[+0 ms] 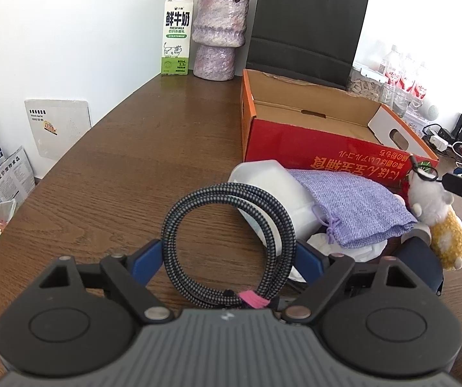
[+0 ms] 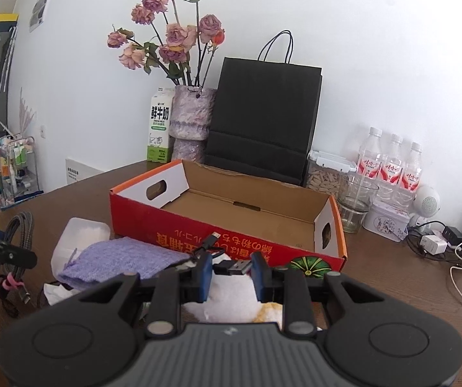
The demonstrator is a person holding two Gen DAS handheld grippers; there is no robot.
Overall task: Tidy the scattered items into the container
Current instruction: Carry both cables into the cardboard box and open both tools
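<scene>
My left gripper (image 1: 229,258) is shut on a coiled grey braided cable (image 1: 231,225), its blue pads wide apart on the coil's two sides; the coil stands upright. My right gripper (image 2: 232,266) is shut on a short black USB cable (image 2: 231,266), with the flat plug between its pads and the small plug end sticking up. The open red cardboard box (image 2: 198,229) stands just behind both, its inside bare. In front of it lie a purple woven pouch (image 1: 350,206), a white plastic tub (image 1: 263,177), a white and yellow plush toy (image 1: 437,216) and crumpled tissue (image 1: 343,248).
A milk carton (image 1: 176,35), a purple vase (image 1: 218,32) and a black paper bag (image 1: 305,29) stand behind the box. Water bottles (image 2: 392,164), a glass (image 2: 356,200), a tin (image 2: 385,222) and chargers with cables (image 2: 440,242) crowd the right. The table edge curves along the left.
</scene>
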